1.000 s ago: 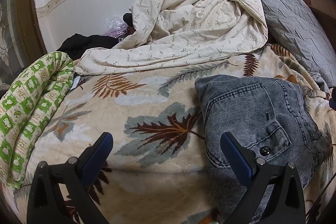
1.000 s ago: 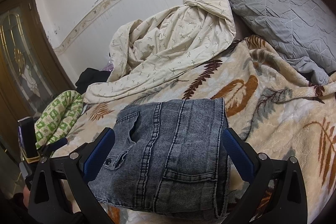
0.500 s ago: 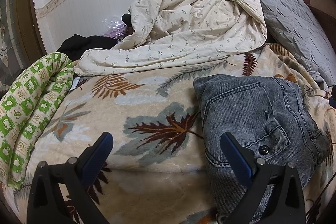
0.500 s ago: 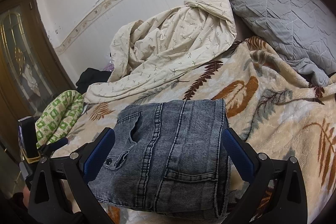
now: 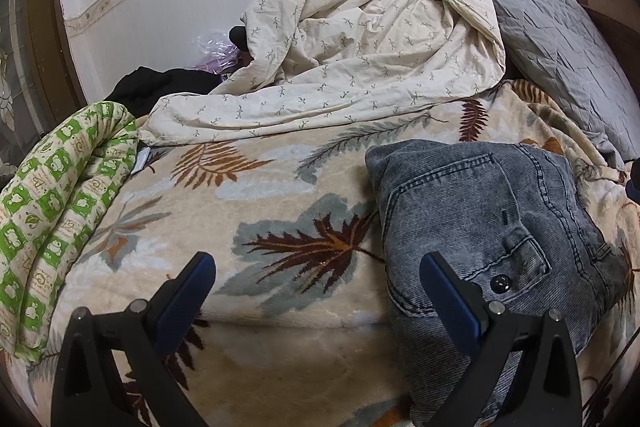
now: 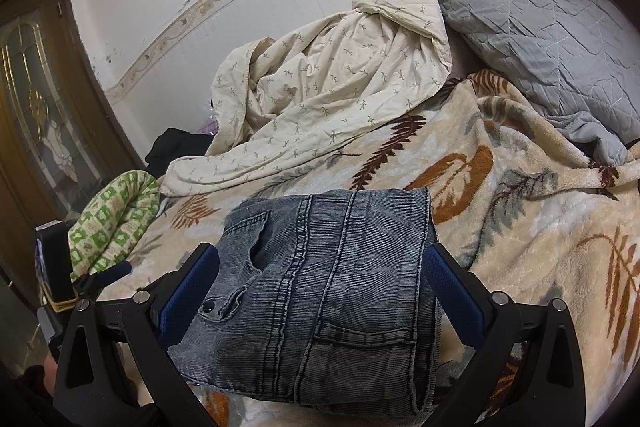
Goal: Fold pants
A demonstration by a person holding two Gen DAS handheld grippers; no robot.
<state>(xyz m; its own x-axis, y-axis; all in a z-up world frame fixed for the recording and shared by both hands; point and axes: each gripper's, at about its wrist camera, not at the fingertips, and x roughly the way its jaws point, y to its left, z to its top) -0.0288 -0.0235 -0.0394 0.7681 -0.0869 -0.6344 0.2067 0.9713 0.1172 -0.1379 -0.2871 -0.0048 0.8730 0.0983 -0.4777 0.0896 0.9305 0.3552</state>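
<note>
Grey jeans lie folded in compact bundle on leaf-print blanket; folding looks finished. Left gripper at bundle's 9 o'clock, right gripper straddling it, jaws wide, gripping nothing.

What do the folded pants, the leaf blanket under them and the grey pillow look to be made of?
Folded pants: faded grey-blue denim, matte, with ribbed weave, doubled seams and a metal button. Leaf blanket: plush fleece-like pile, fuzzy and soft-edged; probably synthetic. Grey pillow: quilted woven fabric with stitched diamond lines; the fibre itself is unclear.
</note>
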